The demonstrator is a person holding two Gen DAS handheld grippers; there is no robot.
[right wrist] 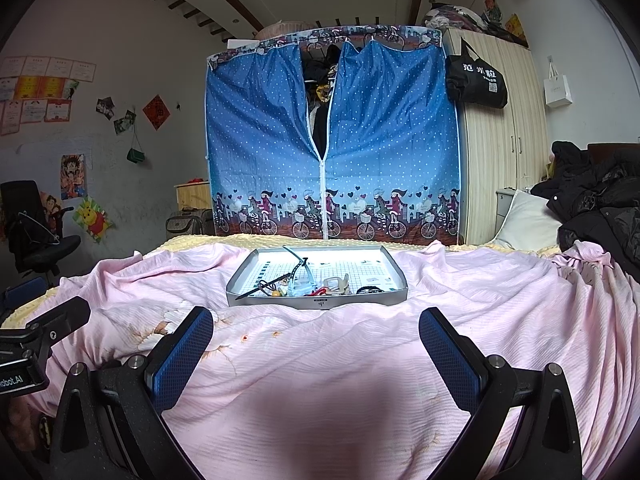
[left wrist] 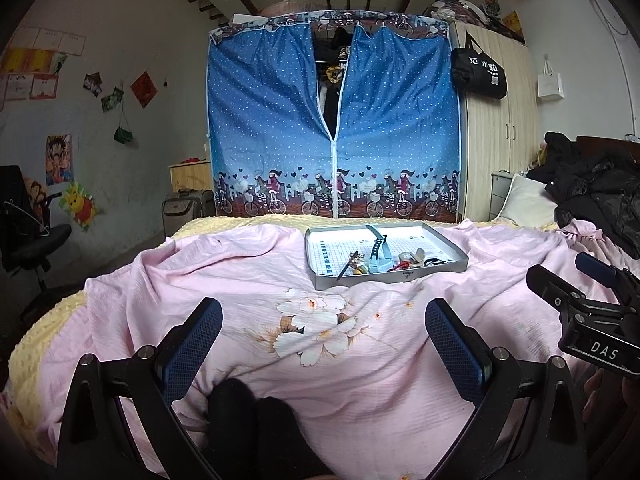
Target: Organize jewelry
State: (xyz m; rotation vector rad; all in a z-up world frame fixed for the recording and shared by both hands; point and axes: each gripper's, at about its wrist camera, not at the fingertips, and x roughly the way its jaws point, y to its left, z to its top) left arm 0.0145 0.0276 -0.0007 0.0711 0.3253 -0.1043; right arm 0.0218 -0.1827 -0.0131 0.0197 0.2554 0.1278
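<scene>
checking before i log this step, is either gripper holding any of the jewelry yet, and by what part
Nothing is held. The left gripper and the right gripper both stand open over the pink bedspread, and the jewelry lies in the tray.

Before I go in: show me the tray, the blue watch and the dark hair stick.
tray (right wrist: 320, 302): right wrist view, on its grey front wall.
blue watch (right wrist: 298, 282): right wrist view, on the pale blue band near the tray's front.
dark hair stick (right wrist: 260, 288): right wrist view, on the middle of its slanted shaft.
</scene>
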